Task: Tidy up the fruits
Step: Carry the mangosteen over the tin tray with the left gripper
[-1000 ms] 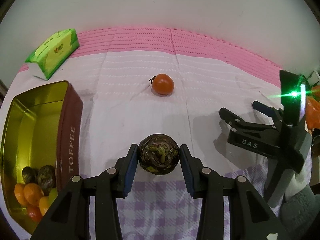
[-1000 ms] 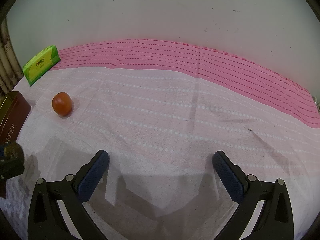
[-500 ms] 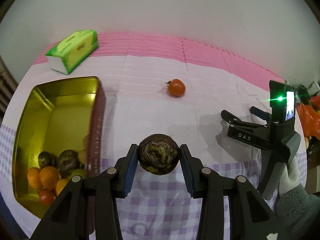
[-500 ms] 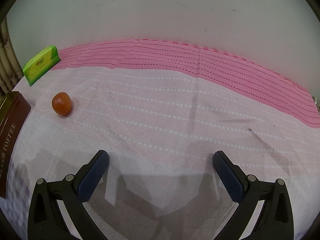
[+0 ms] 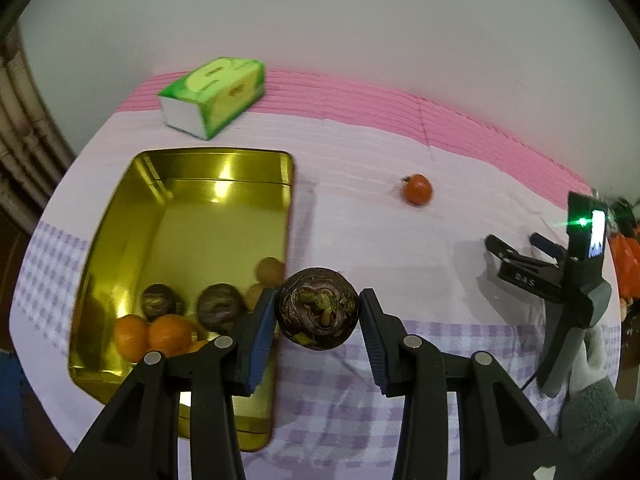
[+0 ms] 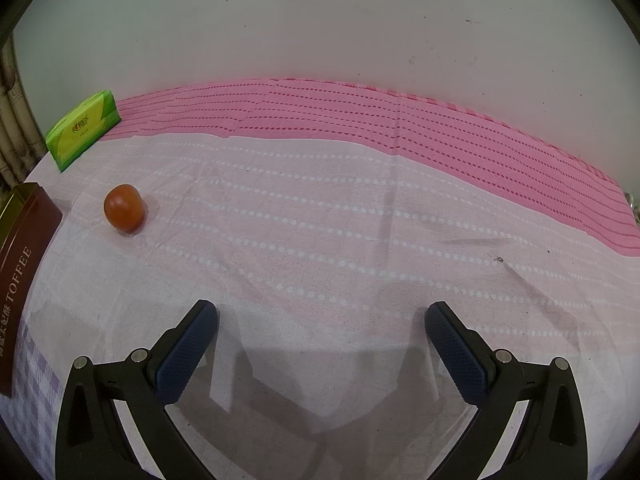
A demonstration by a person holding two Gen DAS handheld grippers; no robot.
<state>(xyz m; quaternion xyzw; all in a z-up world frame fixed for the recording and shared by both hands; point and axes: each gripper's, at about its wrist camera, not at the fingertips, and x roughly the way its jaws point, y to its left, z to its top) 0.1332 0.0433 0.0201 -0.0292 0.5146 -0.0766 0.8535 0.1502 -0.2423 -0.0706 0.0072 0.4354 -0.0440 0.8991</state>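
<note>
dark fruit (image 5: 318,313) clamped in left gripper (image 5: 319,320), beside gold tin (image 5: 224,160)

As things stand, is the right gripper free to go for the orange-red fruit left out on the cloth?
Probably yes. The right gripper is open and empty, and only bare cloth lies between it and the orange-red fruit, which sits clear of the toffee tin.
</note>
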